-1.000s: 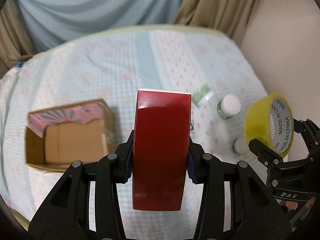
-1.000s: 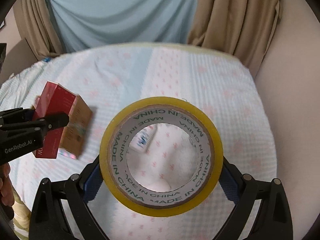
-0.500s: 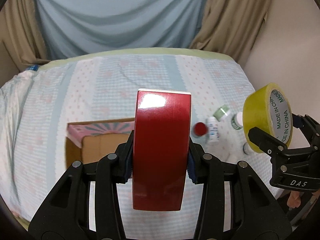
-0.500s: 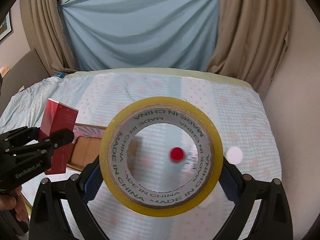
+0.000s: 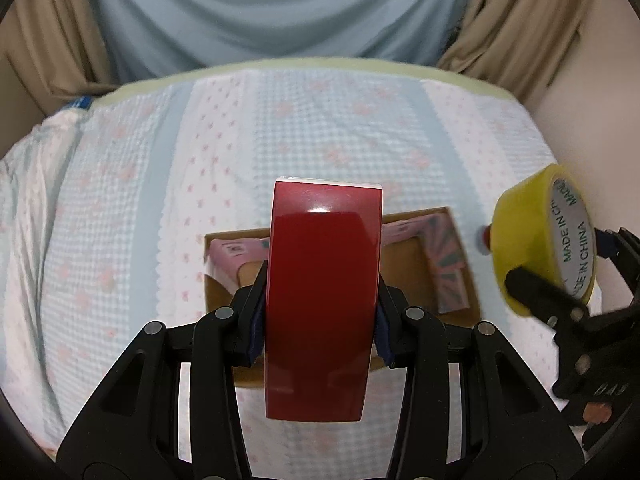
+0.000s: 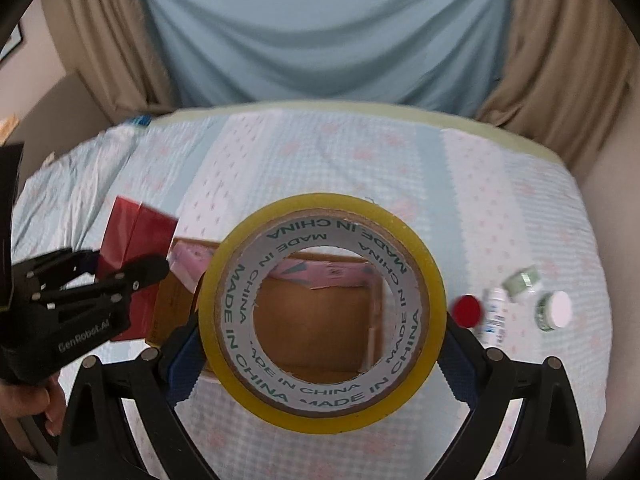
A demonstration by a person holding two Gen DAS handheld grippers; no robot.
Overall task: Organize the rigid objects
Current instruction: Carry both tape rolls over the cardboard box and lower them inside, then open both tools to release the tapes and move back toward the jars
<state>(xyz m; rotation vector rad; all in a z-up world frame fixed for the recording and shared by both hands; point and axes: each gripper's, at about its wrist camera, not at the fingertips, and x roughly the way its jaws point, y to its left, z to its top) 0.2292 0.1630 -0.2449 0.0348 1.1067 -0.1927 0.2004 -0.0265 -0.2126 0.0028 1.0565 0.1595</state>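
My left gripper (image 5: 320, 324) is shut on a glossy red box (image 5: 322, 292) and holds it upright above an open cardboard box (image 5: 456, 280) with pink patterned flaps. The red box also shows in the right wrist view (image 6: 136, 248), left of the cardboard box (image 6: 320, 320). My right gripper (image 6: 320, 340) is shut on a yellow tape roll (image 6: 322, 308) marked MADE IN CHINA, held over the cardboard box. The roll shows in the left wrist view (image 5: 540, 240), right of the box.
The bed has a blue and white quilt with pink dots (image 6: 500, 184). To the right of the box lie a red-capped item (image 6: 467, 310), a small white bottle (image 6: 494, 316), a green packet (image 6: 522, 282) and a white-lidded jar (image 6: 556, 310). Curtains hang behind.
Both grippers have moved to the right over the bed. The cardboard box now sits right below the red box and shows through the tape roll's hole.
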